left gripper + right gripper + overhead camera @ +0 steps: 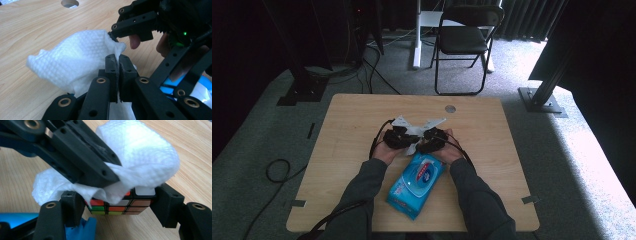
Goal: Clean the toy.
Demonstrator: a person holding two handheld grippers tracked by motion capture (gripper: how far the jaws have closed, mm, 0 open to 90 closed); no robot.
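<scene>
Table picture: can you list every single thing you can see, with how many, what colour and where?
Wipe: one, white, pinched in the left gripper, draped over the cube.
Puzzle cube: one, many-coloured, between the right gripper's jaws.
Wipes pack: one, blue, on the table near the person.
Table: one, light wood, centre.
Folding chair: one, black, on the carpet beyond the table.
Cables: several, black, on the carpet.
Left gripper: one, black.
Right gripper: one, black.
Sleeves: two, dark grey, bottom.
</scene>
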